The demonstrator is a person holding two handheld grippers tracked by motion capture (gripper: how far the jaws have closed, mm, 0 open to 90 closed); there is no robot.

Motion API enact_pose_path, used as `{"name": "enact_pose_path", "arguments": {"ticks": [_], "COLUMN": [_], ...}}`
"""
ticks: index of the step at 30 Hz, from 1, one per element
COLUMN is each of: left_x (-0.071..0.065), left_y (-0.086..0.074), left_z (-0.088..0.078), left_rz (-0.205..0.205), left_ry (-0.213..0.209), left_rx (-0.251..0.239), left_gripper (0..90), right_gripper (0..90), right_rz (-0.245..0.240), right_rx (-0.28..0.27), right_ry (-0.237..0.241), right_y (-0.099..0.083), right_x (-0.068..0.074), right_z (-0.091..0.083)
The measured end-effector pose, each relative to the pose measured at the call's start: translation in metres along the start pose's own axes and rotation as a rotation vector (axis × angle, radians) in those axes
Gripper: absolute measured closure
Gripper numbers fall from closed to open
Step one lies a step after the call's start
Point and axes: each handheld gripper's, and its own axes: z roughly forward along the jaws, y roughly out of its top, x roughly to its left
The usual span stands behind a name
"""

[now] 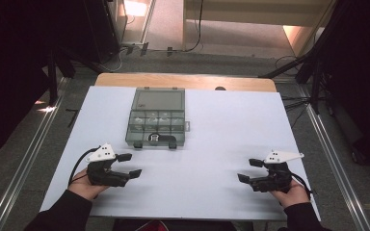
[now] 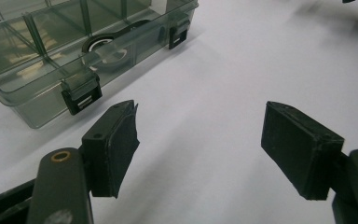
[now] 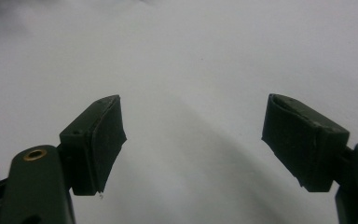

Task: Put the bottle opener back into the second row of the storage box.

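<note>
Grippers, left point(image 1: 129, 165) and right point(image 1: 250, 170), gape empty; upper-centre organiser box point(image 1: 157, 117) looks rigid, light, slick: grip its front latches point(image 2: 80, 93).

The person's forearms are cut off by the bottom edge of the high view — only dark sleeves point(image 1: 62, 214) and parts of both hands show, each mostly hidden under its gripper. The compartment box point(image 1: 156, 117) sits far up the table; what lies in its small cells is too small to tell. In the left gripper view the box point(image 2: 51, 51) is cropped by the top and left edges, and a dark ring-like item point(image 2: 106, 46) behind its tinted wall is too blurred to identify. In the right gripper view the white surface point(image 3: 191, 70) blurs toward the top — a dark smudge at the top left corner cannot be made out.
</note>
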Motion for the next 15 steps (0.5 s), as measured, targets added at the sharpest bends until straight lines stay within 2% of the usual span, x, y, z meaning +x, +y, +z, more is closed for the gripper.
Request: {"name": "enact_pose_path", "arguments": {"ticks": [5,15], "left_x": [-0.0002,-0.0005], "left_y": [0.0,0.0001], "left_z": [0.0004,0.0005], "left_rz": [-0.001,0.002], "left_ry": [-0.001,-0.001], "left_rx": [-0.005,-0.003], "left_gripper": [26.8,26.8], "right_gripper": [22.0,22.0], "right_rz": [0.001,0.003], "right_rx": [-0.018,-0.014], "right_ry": [0.0,0.006], "right_y": [-0.0004,0.0005], "right_x": [-0.002,-0.0039], "right_z": [0.0009,0.0045]}}
